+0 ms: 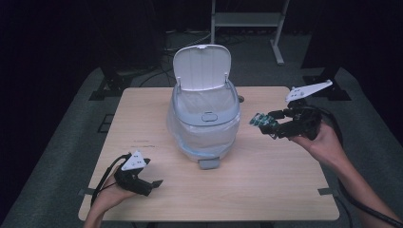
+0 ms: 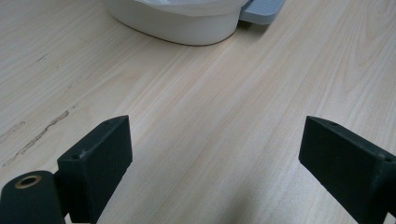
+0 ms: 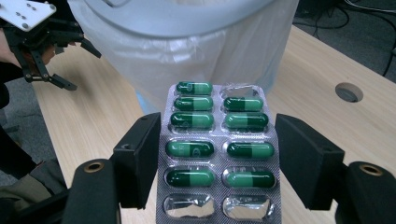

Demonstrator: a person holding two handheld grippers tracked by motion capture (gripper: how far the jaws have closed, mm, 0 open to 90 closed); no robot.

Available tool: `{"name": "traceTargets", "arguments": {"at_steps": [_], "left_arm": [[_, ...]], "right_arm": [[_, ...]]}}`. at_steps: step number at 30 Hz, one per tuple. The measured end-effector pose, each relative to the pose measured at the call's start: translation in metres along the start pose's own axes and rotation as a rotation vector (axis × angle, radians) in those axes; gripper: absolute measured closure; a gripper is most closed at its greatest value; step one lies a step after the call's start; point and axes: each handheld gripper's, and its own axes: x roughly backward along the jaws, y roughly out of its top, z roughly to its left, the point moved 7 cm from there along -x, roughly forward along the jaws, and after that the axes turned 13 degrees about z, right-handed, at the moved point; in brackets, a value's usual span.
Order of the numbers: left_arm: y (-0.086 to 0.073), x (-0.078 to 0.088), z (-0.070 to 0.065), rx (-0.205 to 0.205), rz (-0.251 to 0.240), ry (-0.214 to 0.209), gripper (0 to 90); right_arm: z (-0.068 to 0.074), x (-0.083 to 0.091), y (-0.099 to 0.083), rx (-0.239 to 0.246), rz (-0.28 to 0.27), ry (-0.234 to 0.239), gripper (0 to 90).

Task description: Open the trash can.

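Above the desk (image 1: pixel 142 109), in the high view, the right gripper (image 1: pixel 266 124) holds a blister pack (image 1: pixel 259 120) of green capsules in the air just right of the open bin (image 1: pixel 204 118), whose lid (image 1: pixel 201 66) stands upright at the back. To drop the pack well, I judge it should travel left until it hangs over the bin's lined mouth, clear of the rim, before the jaws let go. The left gripper (image 1: pixel 154 183) rests low at the near left corner, well apart from the bin.

Down at the left gripper view, the jaws stand wide with nothing between them, just bare pale wood, the bin's white base (image 2: pixel 177 28) and its grey pedal (image 2: pixel 264 9) ahead.

Looking along the right gripper view, the jaws clamp the pack (image 3: pixel 219 149) by its long edges; three pockets are empty, the rest hold capsules. The bin's plastic liner (image 3: pixel 196 51) hangs right behind. A cable hole (image 3: pixel 349 92) shows in the desk.

Around the desk lie grey carpet, dark curtains, cables and a metal frame (image 1: pixel 247 21).
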Motion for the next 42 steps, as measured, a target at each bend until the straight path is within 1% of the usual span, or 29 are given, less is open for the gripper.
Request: {"name": "traceTargets", "arguments": {"at_steps": [3,5,10,16,22,27,36,42], "left_arm": [[0.0,0.001,0.0,0.004,-0.008,0.0,8.8],[0.0,0.002,0.001,0.004,-0.008,0.001,8.8],[-0.001,0.002,0.001,0.01,-0.015,-0.001,8.8],[0.0,0.003,0.001,0.009,-0.021,0.0,8.8],[0.0,0.005,0.002,0.006,-0.027,0.011,8.8],[0.0,0.005,0.003,0.011,-0.028,0.008,8.8],[-0.002,0.006,0.004,0.014,-0.024,0.01,8.8],[-0.002,0.005,0.003,0.009,-0.019,0.006,8.8]], "right_arm": [[0.003,0.005,0.008,0.019,-0.001,0.0,32.6],[0.004,0.009,0.012,0.023,-0.005,0.002,32.6],[0.004,0.018,0.022,0.04,-0.001,-0.012,32.6],[0.006,0.03,0.036,0.057,-0.011,-0.008,32.6],[0.006,0.032,0.047,0.07,0.002,-0.004,32.6],[0.008,0.033,0.06,0.083,0.012,0.006,32.6],[0.01,0.037,0.081,0.104,0.013,0.022,32.6],[0.014,0.035,0.092,0.117,0.024,0.029,32.6]]}}
